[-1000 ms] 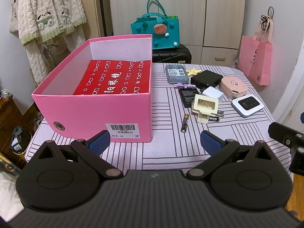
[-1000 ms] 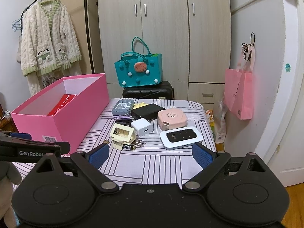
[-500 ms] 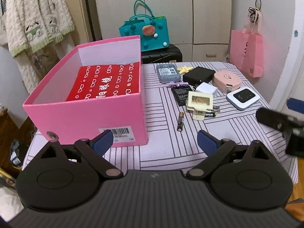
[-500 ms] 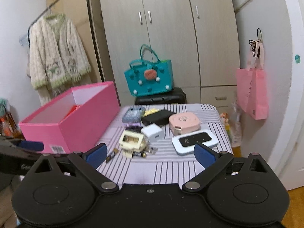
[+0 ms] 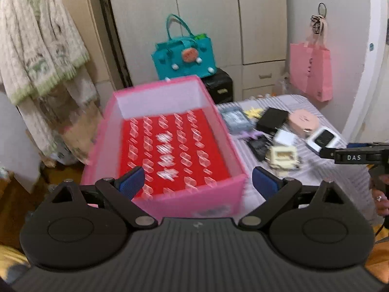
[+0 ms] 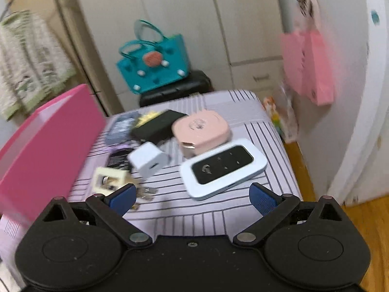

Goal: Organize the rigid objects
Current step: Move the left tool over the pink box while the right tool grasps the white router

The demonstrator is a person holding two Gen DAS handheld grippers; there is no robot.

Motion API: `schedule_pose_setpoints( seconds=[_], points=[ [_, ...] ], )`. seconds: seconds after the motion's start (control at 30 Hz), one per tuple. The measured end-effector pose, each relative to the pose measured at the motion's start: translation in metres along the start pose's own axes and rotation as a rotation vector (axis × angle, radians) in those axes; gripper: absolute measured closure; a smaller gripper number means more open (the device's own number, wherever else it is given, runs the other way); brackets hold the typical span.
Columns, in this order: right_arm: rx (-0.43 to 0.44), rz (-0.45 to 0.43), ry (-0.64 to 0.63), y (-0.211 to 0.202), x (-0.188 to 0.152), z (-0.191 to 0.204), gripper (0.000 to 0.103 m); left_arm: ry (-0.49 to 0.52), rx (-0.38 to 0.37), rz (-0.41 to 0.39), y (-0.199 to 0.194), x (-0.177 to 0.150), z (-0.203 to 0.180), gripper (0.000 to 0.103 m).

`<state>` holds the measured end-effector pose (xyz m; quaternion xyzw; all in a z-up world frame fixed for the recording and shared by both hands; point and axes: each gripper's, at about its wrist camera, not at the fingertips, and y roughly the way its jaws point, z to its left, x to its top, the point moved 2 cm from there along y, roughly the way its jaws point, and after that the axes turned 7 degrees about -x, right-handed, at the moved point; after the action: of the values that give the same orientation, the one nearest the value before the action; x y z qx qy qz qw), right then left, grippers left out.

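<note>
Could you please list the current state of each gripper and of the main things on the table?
left gripper: open, holding nothing, above the box.
right gripper: open, holding nothing.
pink box: lidless, red patterned item lying flat inside.
white pocket router: flat on the table, screen up, dark.
pink round case: closed.
white charger cube: unplugged, loose.
cream adapter: lying flat.

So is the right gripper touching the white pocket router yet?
Apart. In the right wrist view the open right gripper hangs above the white pocket router, striped cloth showing between the fingertips and it.
</note>
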<state>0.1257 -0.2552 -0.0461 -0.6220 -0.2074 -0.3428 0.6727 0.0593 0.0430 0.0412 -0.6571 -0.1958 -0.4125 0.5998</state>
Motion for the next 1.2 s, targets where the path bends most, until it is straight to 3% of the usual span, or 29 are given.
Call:
schedule_pose_setpoints(
  seconds=[0.13,0.2,0.3,0.5,0.57,0.7,0.83,0.97,1.1,1.17,1.2],
  points=[
    [-0.032,0.028,0.029,0.026,0.003,0.001,0.002,0.046,0.072,0.001,0.006,0.017,0.025,0.007],
    [-0.065,0.02,0.03,0.034,0.005,0.004,0.002,0.068,0.185,-0.009,0.017,0.023,0.041,0.008],
    [-0.153,-0.006,0.009,0.045,0.01,0.009,0.002,0.043,0.253,0.027,0.036,0.026,0.068,0.019],
    [-0.241,-0.032,-0.049,0.057,0.012,0.012,0.0,-0.042,0.24,0.113,0.07,0.026,0.114,0.043],
    [-0.236,-0.033,-0.046,0.055,0.012,0.011,0.001,-0.069,0.212,0.131,0.08,0.022,0.123,0.046],
    [-0.223,-0.042,-0.067,0.046,0.01,0.004,0.017,-0.107,0.169,0.192,0.096,0.022,0.137,0.076],
    [-0.17,-0.021,-0.097,0.033,0.006,-0.004,0.026,-0.067,0.203,0.205,0.104,0.021,0.139,0.09],
    [-0.094,0.021,-0.137,0.022,0.0,-0.004,0.028,-0.041,0.168,0.237,0.109,0.025,0.142,0.097],
    [-0.093,0.053,-0.16,0.02,0.0,0.0,0.028,-0.073,0.139,0.233,0.111,0.025,0.151,0.099],
    [-0.089,0.061,-0.097,0.024,0.005,-0.001,0.02,-0.069,0.139,0.223,0.111,0.024,0.15,0.099],
    [-0.08,0.058,-0.057,0.028,0.007,-0.003,0.01,-0.059,0.146,0.218,0.111,0.023,0.148,0.099]
  ],
)
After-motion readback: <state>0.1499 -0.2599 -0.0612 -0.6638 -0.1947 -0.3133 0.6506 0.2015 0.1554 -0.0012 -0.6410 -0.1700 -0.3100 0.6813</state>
